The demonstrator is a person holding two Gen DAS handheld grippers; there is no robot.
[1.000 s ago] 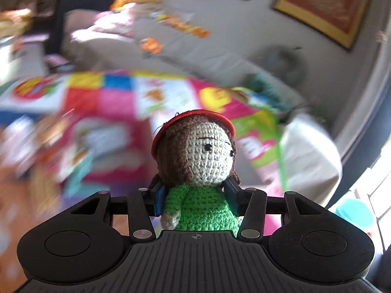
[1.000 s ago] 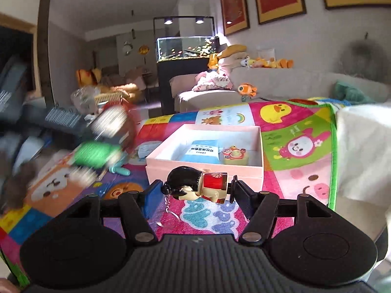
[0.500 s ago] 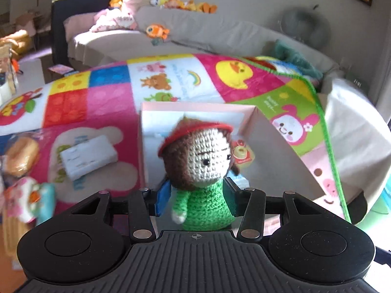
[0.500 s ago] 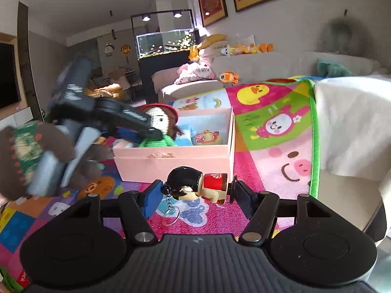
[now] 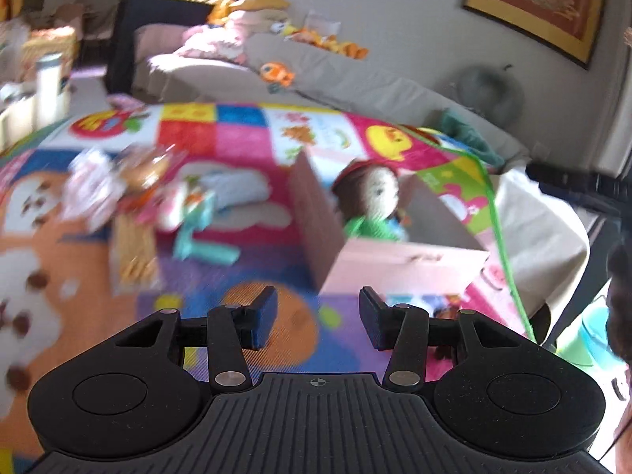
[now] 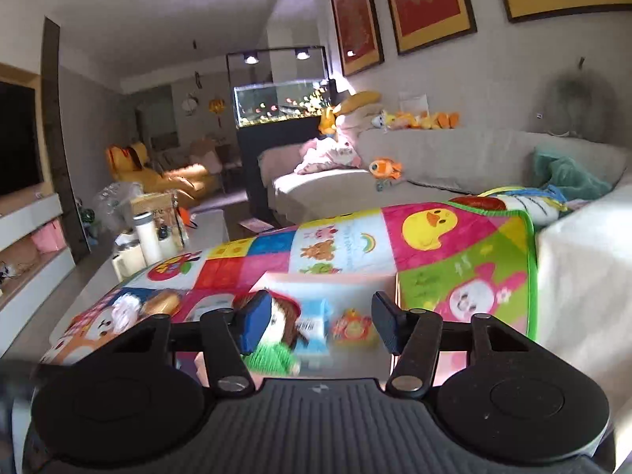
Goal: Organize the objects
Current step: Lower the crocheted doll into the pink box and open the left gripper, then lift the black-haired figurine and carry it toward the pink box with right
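Observation:
A crochet doll (image 5: 369, 197) with brown hair, red hat and green dress sits inside the pink box (image 5: 407, 268) on the colourful play mat. My left gripper (image 5: 318, 322) is open and empty, in front of the box's near corner. My right gripper (image 6: 318, 326) is open and empty, above the box. Below it I see the doll (image 6: 282, 339), a blue packet (image 6: 314, 324) and a small red and yellow toy (image 6: 353, 328) inside the box (image 6: 335, 278). The black-haired keychain figure is out of sight.
Loose toys lie on the mat left of the box: a wrapped snack (image 5: 146, 166), a white packet (image 5: 237, 187), a teal toy (image 5: 201, 245). A grey sofa (image 6: 454, 158) with plush toys stands behind. A white cloth (image 5: 541, 237) covers the right side.
My left gripper let go of the crochet doll in the box, opened and pulled back. My right gripper moved over the box and opened; the keychain figure is gone from it.

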